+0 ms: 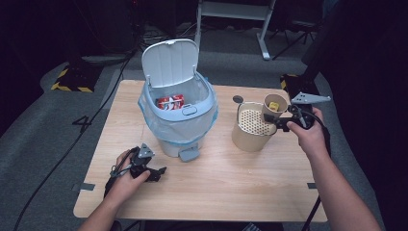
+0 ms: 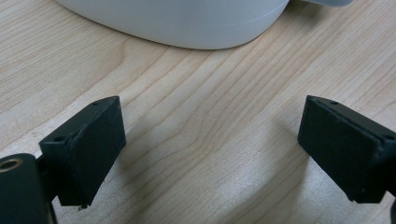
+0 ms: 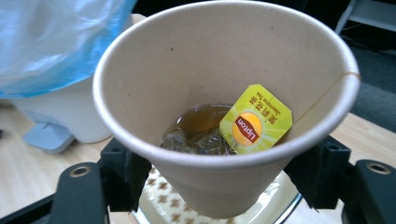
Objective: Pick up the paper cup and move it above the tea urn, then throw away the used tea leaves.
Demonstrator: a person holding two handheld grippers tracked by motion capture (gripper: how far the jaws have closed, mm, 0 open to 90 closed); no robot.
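I have the paper cup clamped between my right tongs, one jaw pressing each side of its lower wall. It sits tilted a little, mouth toward my camera, with a wet tea bag and its yellow tag lying in a little brown tea at the bottom. In the high view the cup hangs above the far right rim of a tan strainer bucket on the right of the surface. To the left stands the white bin, lid up, lined with a blue bag. My left tongs rest low at the near left, jaws wide apart with nothing between them, the bin's base just beyond.
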